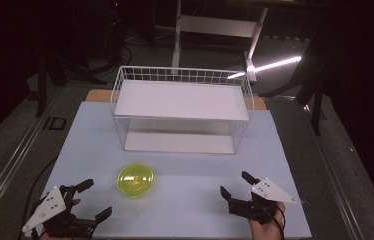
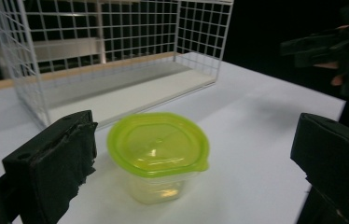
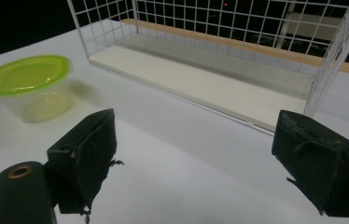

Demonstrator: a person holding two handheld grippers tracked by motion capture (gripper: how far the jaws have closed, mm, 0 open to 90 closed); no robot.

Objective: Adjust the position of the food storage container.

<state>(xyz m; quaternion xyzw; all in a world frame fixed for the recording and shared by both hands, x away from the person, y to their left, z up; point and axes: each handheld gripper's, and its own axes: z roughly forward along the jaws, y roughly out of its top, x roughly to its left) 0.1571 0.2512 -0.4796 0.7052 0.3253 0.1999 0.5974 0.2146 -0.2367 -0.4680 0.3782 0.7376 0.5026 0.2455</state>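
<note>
A small clear tub with a lime-green lid sits upright on the pale desk, in front of a white wire rack with two white shelves, well apart from the rack's lower shelf. The left claw rests at the near left corner of the desk, its jaws spread wide and holding nothing; in the left gripper view the tub stands between and beyond the two black pads, touching neither. The right claw lies at the near right, also wide open and empty, pointing toward the rack. In the right gripper view the tub is off to the upper left, and the rack's lower shelf runs ahead
</note>
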